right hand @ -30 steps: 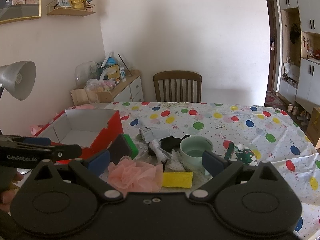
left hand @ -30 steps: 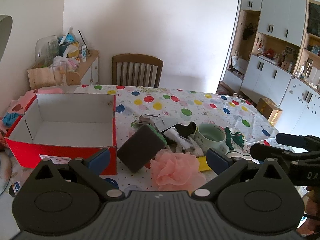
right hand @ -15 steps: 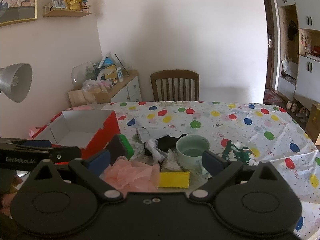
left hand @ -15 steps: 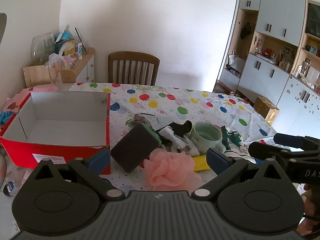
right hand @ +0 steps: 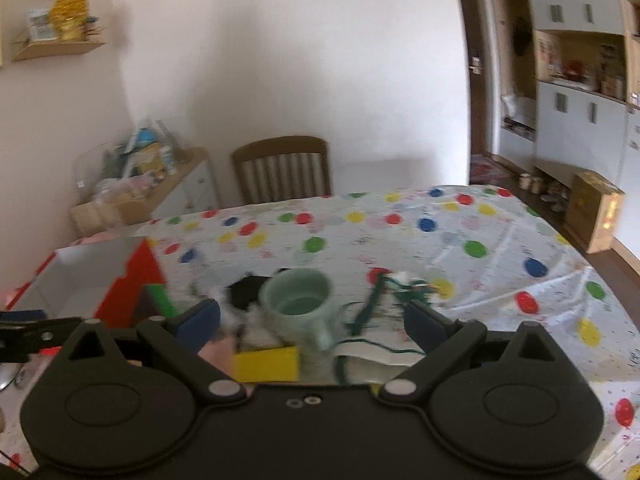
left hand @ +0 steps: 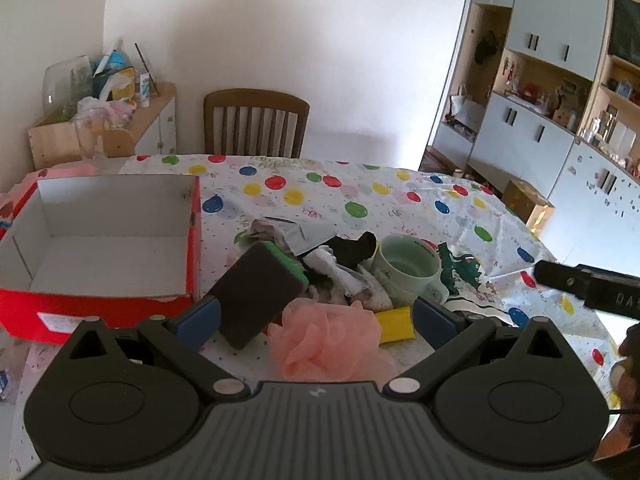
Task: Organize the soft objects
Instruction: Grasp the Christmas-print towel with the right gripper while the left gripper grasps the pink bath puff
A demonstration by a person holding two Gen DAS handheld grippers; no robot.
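A tabletop [left hand: 360, 192] under a balloon-print cloth holds a small heap of clutter. One pale green mug [left hand: 406, 270] stands in the middle of it, with crumpled paper and a black scrap [left hand: 352, 248] crowding its left side. One open red box [left hand: 100, 240], white inside, sits at the left. One wooden chair [left hand: 256, 120] stands at the far edge.

The soft things lie nearest: one pink mesh puff [left hand: 328, 340], frilly and rounded; one dark sponge with a green edge [left hand: 256, 292], tilted against the heap beside the box; one yellow sponge [left hand: 394, 322], flat, touching the puff.

The left claw [left hand: 316, 318] is spread wide over the puff, gripping nothing. The right claw [right hand: 312, 320] is likewise spread and empty above the mug; that view is blurred, so finer detail is uncertain.
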